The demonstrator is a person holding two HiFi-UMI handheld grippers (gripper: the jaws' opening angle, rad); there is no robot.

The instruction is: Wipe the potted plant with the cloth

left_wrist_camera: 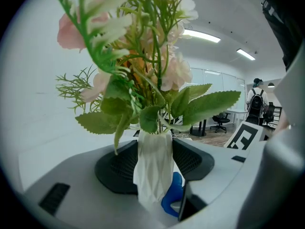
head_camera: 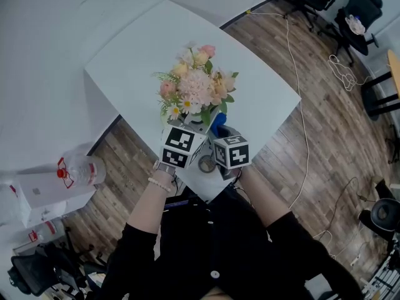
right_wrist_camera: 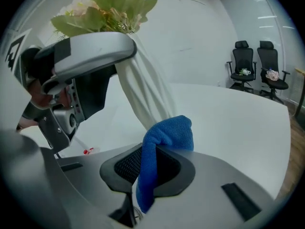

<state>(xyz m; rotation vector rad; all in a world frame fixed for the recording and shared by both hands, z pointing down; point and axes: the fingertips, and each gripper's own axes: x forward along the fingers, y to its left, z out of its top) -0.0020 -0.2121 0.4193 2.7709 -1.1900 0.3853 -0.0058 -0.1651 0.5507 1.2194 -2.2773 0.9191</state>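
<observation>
Potted plant (head_camera: 195, 89) on white tabletop (head_camera: 137, 55), near edge.
Vase (left_wrist_camera: 152, 149) clamped in left hand-held gripper (left_wrist_camera: 153, 168); blue cloth (right_wrist_camera: 167, 132) clamped in right hand-held gripper (right_wrist_camera: 148, 171), just beside vase.

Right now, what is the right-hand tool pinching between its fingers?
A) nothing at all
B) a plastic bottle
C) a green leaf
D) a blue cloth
D: the right gripper view shows the blue cloth pinched between the fingers of the right gripper, beside the white vase.
</observation>
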